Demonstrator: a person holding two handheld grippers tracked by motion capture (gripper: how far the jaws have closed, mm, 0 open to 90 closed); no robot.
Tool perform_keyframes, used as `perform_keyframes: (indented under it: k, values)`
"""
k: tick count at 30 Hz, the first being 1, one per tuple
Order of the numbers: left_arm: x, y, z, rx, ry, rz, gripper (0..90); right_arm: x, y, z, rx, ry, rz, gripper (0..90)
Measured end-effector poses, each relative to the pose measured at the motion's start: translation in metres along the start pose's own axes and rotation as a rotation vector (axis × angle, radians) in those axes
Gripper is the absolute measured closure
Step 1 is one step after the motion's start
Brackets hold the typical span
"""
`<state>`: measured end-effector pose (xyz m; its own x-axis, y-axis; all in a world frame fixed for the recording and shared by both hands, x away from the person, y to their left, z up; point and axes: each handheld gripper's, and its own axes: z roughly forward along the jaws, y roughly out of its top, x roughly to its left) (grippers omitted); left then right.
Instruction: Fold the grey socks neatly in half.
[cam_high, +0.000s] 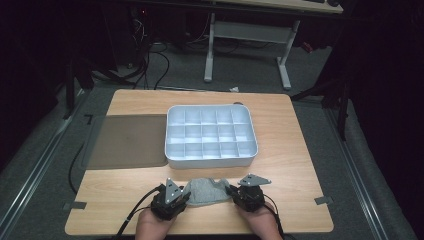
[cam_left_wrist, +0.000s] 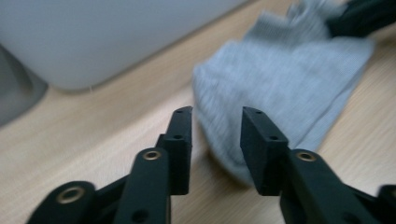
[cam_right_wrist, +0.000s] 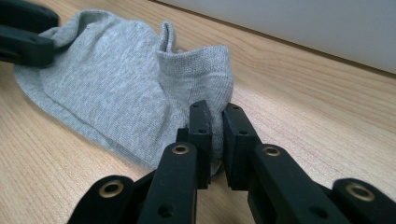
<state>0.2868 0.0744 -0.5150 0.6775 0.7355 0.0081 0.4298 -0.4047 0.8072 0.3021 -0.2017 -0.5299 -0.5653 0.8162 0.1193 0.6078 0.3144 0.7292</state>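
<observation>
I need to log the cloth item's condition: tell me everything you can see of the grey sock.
The sock is a short ankle sock of light grey ribbed knit, looking soft and clean. It lies mostly flat and slightly rumpled on the wooden table, just in front of the white tray. Its cuff end stands up in a fold, pinched by the right claw. The left claw stands open at the other end, the edge between its jaws, not pressed.

Light wooden table (cam_high: 295, 150); a white compartment tray (cam_high: 211, 135) sits mid-table, a dark mat (cam_high: 127, 141) just left of it, a grey sock (cam_high: 206, 191) near the front edge.
</observation>
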Motion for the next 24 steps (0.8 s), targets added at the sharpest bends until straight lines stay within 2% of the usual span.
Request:
perform_keyframes:
  k: [1,2,4,5,6,8,12,17,21,22,23,24]
  values:
    - [-0.005,0.006,-0.002,-0.031,-0.019,-0.002,63.8,0.0,0.0,0.0,0.0,0.0,-0.001,84.6]
    - [-0.01,0.011,-0.002,-0.037,-0.039,0.005,65.8,0.0,0.0,0.0,-0.001,0.001,-0.003,84.6]
    - [-0.021,0.019,0.007,-0.019,-0.07,0.024,73.7,0.0,0.0,0.0,-0.001,0.002,-0.003,84.6]
    - [-0.03,0.024,0.021,0.014,-0.094,0.043,76.3,0.0,0.0,0.0,-0.001,0.003,-0.002,84.6]
    - [-0.03,0.024,0.021,0.014,-0.094,0.043,76.9,0.0,0.0,0.0,-0.001,0.003,-0.002,84.6]
    - [-0.037,0.025,0.04,0.061,-0.096,0.055,78.0,-0.001,0.0,-0.001,-0.003,0.009,-0.002,84.7]
    - [-0.04,0.023,0.051,0.093,-0.101,0.053,79.7,-0.001,0.0,-0.002,-0.004,0.013,-0.004,85.0]
    - [-0.045,0.023,0.052,0.095,-0.077,0.074,80.6,-0.003,0.001,-0.009,-0.031,0.04,0.025,85.3]
    - [-0.05,0.024,0.053,0.093,-0.067,0.081,80.6,0.001,0.004,-0.022,-0.082,0.067,0.022,85.6]
    - [-0.053,0.025,0.054,0.092,-0.064,0.09,80.5,0.004,0.006,-0.027,-0.112,0.086,0.024,85.7]
    - [-0.053,0.025,0.054,0.092,-0.064,0.09,80.5,0.004,0.006,-0.027,-0.112,0.086,0.024,85.7]
    - [-0.057,0.025,0.056,0.087,-0.055,0.109,80.5,0.006,0.007,-0.031,-0.136,0.093,0.014,85.8]
